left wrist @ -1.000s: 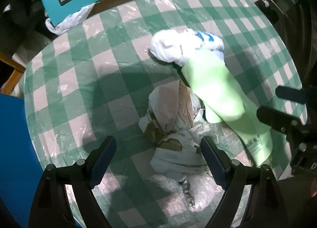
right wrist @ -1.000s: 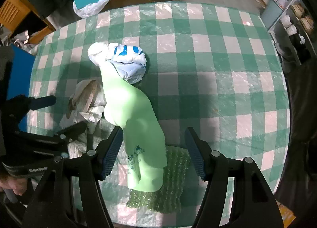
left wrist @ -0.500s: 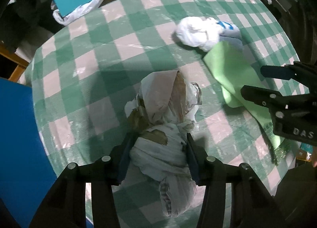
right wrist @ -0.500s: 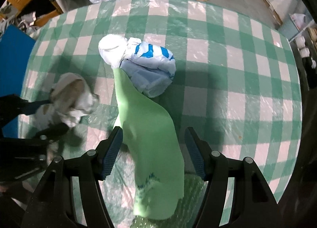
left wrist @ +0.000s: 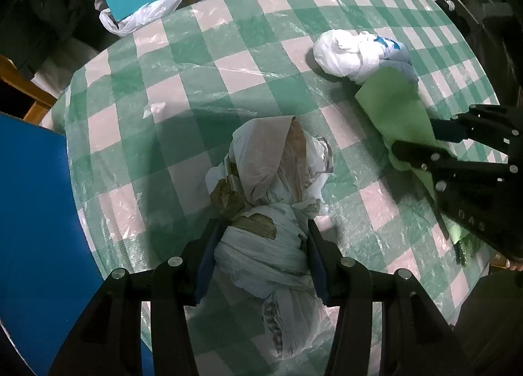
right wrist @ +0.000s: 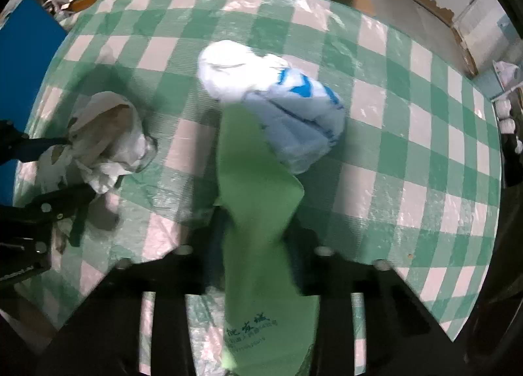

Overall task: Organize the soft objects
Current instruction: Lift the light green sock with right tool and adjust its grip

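My left fingers (left wrist: 261, 258) clench a crinkled white knotted plastic bag (left wrist: 268, 212); my right fingers (right wrist: 251, 238), just closing, pinch the smooth green sheet (right wrist: 258, 186).

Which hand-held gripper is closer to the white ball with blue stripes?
Right. The right hand-held gripper pinches the green bag touching that bundle; the left hand-held gripper clamps the brown-patched bundle farther off.

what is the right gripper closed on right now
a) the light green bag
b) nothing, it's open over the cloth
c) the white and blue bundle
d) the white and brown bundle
a: in the right wrist view the right gripper has just been closing, and its fingers pinch the light green bag, which buckles up between them; the white and blue bundle lies beyond, untouched.
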`<state>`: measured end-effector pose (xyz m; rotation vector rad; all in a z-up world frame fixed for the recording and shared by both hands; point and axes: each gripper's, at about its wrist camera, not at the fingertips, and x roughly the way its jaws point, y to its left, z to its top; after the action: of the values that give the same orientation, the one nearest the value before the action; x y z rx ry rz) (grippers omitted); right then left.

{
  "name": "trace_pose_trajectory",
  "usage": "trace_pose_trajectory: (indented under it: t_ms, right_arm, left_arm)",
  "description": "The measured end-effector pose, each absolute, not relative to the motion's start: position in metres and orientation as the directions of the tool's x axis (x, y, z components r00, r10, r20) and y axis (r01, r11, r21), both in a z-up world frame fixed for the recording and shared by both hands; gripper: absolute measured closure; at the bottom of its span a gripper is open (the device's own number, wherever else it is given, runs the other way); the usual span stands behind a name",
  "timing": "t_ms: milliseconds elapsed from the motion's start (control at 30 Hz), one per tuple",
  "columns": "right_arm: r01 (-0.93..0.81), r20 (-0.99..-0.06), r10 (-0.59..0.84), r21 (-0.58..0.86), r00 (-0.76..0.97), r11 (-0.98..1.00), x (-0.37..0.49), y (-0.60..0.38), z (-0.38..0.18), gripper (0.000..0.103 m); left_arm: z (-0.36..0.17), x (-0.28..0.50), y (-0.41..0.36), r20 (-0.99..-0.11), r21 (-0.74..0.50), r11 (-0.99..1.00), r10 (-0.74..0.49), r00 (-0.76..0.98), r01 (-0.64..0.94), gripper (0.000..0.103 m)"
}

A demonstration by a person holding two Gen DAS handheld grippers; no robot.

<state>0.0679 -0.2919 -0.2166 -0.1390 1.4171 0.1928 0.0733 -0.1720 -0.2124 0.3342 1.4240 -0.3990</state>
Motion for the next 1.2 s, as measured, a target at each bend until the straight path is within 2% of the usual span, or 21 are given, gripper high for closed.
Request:
trace_pose_trajectory:
  t_ms: [33,67,367,600,767,800,900,933,1100,1200]
  right_arm:
    - [-0.218,-0.988,0.048,0.015,0.145,0.976,0.068,-0.290,-0.215,0.088]
    - [-0.216,-0.988,0.053,0.020,0.148,0.976,0.067,-0.289,-0.213,0.090]
    - [-0.164,-0.969,0.175,0.146,0.176,0.976,0.066,-0.280,-0.177,0.093]
    - [-0.162,-0.947,0.209,0.172,0.246,0.972,0.048,-0.285,-0.135,0.094]
    - [-0.175,-0.951,0.193,0.153,0.243,0.973,0.054,-0.289,-0.138,0.093]
    - [-0.176,-0.954,0.180,0.139,0.242,0.975,0.054,-0.289,-0.141,0.090]
    - [-0.180,-0.961,0.166,0.127,0.220,0.975,0.052,-0.288,-0.151,0.062]
    - [-0.180,-0.963,0.163,0.124,0.216,0.976,0.052,-0.289,-0.153,0.056]
    - [-0.184,-0.974,0.151,0.119,0.167,0.976,0.054,-0.288,-0.174,0.047]
    - [-0.187,-0.980,0.135,0.106,0.147,0.977,0.058,-0.288,-0.187,0.046]
  left_arm:
    - [-0.212,0.073,-0.172,-0.993,-0.012,0.888,-0.066,0.101,0.459,0.052]
    - [-0.213,0.075,-0.171,-0.993,-0.010,0.888,-0.064,0.102,0.459,0.052]
    - [-0.194,0.065,-0.166,-0.986,0.013,0.876,-0.069,0.151,0.483,0.052]
    - [-0.165,0.053,-0.160,-0.975,0.020,0.868,-0.093,0.202,0.496,0.053]
    - [-0.150,0.041,-0.153,-0.969,0.019,0.871,-0.104,0.222,0.490,0.053]
    - [-0.150,0.041,-0.152,-0.969,0.020,0.872,-0.103,0.224,0.489,0.053]
    - [-0.151,0.043,-0.148,-0.971,0.022,0.878,-0.096,0.221,0.479,0.053]
    - [-0.153,0.044,-0.146,-0.971,0.022,0.879,-0.094,0.218,0.476,0.053]
    - [-0.162,0.049,-0.144,-0.975,0.027,0.883,-0.079,0.207,0.468,0.053]
    - [-0.166,0.051,-0.144,-0.977,0.025,0.885,-0.076,0.197,0.465,0.053]
